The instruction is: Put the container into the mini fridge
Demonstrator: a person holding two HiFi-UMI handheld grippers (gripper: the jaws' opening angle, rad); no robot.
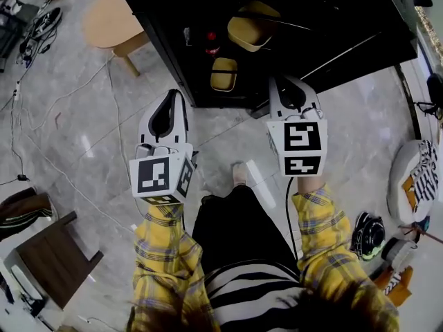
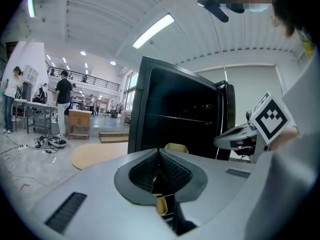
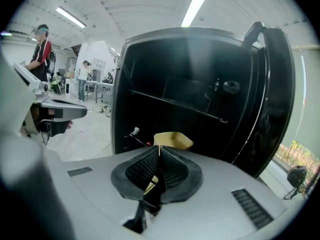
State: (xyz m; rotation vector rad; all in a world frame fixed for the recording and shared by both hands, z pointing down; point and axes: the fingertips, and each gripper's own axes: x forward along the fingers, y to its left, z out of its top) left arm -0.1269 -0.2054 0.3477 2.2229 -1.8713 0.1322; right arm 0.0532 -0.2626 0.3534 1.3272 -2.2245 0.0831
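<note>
Grey marble floor [image 1: 69, 158], black mini fridge [image 1: 332, 19] open just ahead. Left gripper [image 1: 173, 99] and right gripper [image 1: 282, 85] pressed together, empty. Yellow container [image 1: 250, 30] already inside, beyond the right gripper; risk of toppling it on a careless reach.

left hand-held gripper [image 2: 159, 154] jaws together, right hand-held gripper [image 3: 159, 151] likewise

The mini fridge [image 1: 332, 54] stands on the floor [image 1: 90, 151] ahead of me, its door [image 3: 272, 94] swung out to the right. Inside, the upper container [image 1: 252, 33] sits deeper in. The lower container [image 1: 223, 75] is nearer me and to its left. My left tool [image 1: 172, 97] and right tool [image 1: 282, 81] hang side by side before the opening. A round table [image 1: 111, 19] lies left of the fridge.
</note>
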